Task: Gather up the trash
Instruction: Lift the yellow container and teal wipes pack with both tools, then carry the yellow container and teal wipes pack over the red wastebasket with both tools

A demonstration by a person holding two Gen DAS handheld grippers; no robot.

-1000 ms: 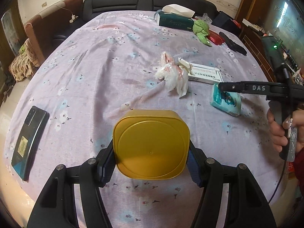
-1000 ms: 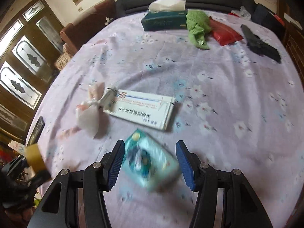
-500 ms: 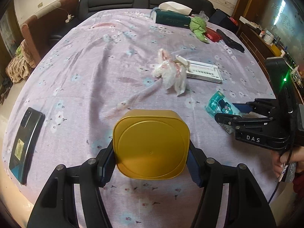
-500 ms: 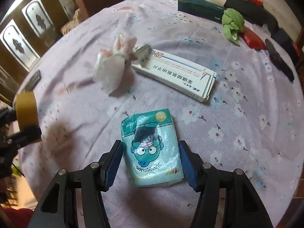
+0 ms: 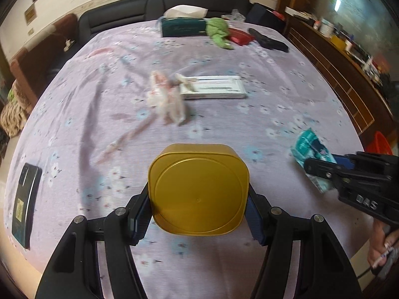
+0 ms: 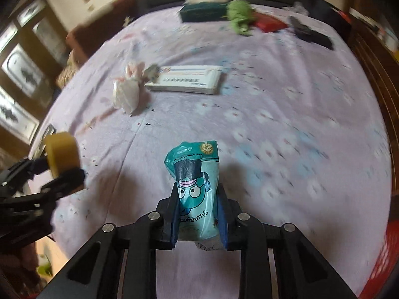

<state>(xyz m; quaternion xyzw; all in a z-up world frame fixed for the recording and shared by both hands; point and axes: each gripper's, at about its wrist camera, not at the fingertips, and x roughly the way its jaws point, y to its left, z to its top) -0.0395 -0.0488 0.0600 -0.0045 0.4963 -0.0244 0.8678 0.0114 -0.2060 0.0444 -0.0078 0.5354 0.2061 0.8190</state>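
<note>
My left gripper (image 5: 198,215) is shut on a gold square tin (image 5: 198,189) and holds it above the near table edge; the tin also shows in the right wrist view (image 6: 62,157). My right gripper (image 6: 198,214) is shut on a teal cartoon tissue pack (image 6: 195,186), lifted off the cloth; the pack also shows in the left wrist view (image 5: 311,149). A crumpled white plastic bag (image 5: 167,99) and a long white medicine box (image 5: 214,91) lie mid-table, touching.
The table has a lilac flowered cloth (image 5: 261,74). A black phone (image 5: 23,203) lies near its left edge. At the far end are a green tissue box (image 5: 183,25), a green cloth (image 5: 219,32), a red pouch (image 5: 239,37) and a black case (image 5: 269,41). A red bin (image 5: 379,144) stands right.
My right gripper closed on the teal tissue pack and lifted it off the table, squeezing it narrow. My left gripper kept hold of the gold tin and shifted slightly.
</note>
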